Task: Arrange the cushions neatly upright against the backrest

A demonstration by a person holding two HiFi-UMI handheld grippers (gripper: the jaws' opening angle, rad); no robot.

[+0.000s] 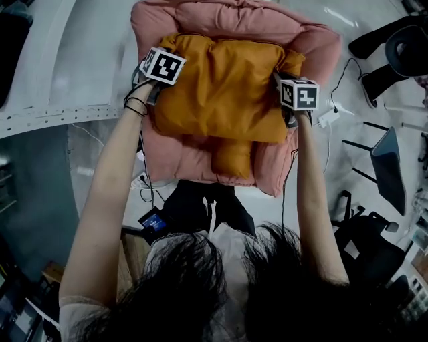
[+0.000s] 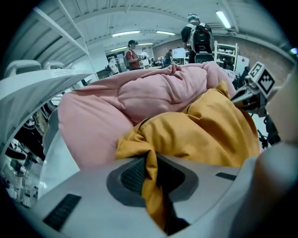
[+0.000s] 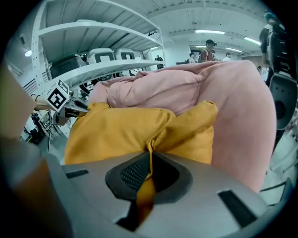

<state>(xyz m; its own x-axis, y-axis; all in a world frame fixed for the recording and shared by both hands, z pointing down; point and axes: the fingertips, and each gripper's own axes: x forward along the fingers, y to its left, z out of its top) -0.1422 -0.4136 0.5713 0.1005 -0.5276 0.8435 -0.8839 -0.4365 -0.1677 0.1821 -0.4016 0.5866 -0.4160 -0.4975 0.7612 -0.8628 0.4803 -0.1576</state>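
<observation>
Right, pink padded armchair (image 1: 200,20) fills the top of the head view: backrest at the far end, fat padded arms on both sides. Orange cushion (image 1: 221,87) sits in the chair between the arms, its far edge up against the backrest padding. A smaller orange bulge (image 1: 232,157) pokes out at its near edge; can't tell if it's the same cushion or a second one. Left gripper (image 2: 151,174): jaws clamped tight on a pinch of orange fabric at the cushion's left corner. Right gripper (image 3: 148,174): same, jaws closed on a fold at the right corner. Both point down into the seat. Left marker cube (image 1: 162,65) and right marker cube (image 1: 299,93) face the head camera.
</observation>
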